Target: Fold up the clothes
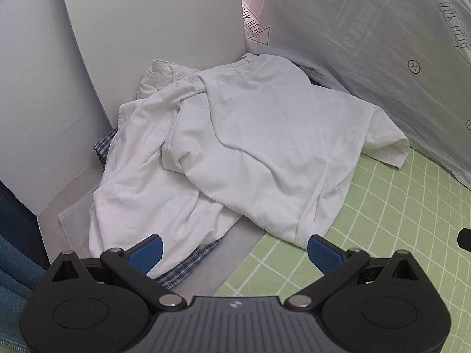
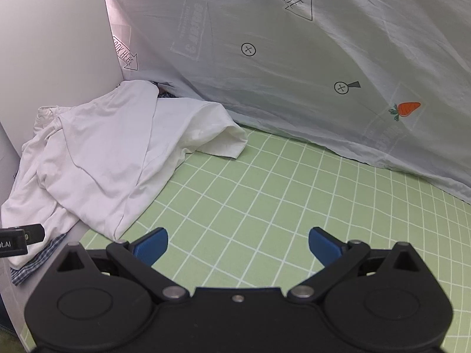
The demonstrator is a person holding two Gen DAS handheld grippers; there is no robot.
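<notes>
Two grippers are in my feeds, and both have their fingers spread wide with nothing between them. My left gripper [image 1: 234,250] hangs low over the near edge of the clothes pile, its blue fingers [image 1: 146,253] just above the hem of the lower white garment. My right gripper [image 2: 238,245] sits over bare green grid mat [image 2: 265,200], to the right of the pile and apart from it.

The pile lies in the corner where the white panel [image 1: 153,29] meets the draped pale sheet [image 2: 309,73] printed with carrots, arrows and crossed circles. On top is a white T-shirt [image 1: 259,135], rumpled, one short sleeve [image 1: 385,144] reaching out onto the mat toward the sheet. Under it and to its left lies a second white garment [image 1: 138,176], creased, running toward the near edge. A blue checked cloth [image 1: 188,264] peeks out beneath both, at the near side and again by the panel. Behind them, against the panel, I see a small bunched white piece [image 1: 160,78]; I cannot tell what garment it is.

Part of the pile rests on a grey strip of table [image 1: 229,253] beside the mat, part on the mat itself. At the right wrist view's left edge a black device [image 2: 17,239] with white lettering pokes in over the clothes.
</notes>
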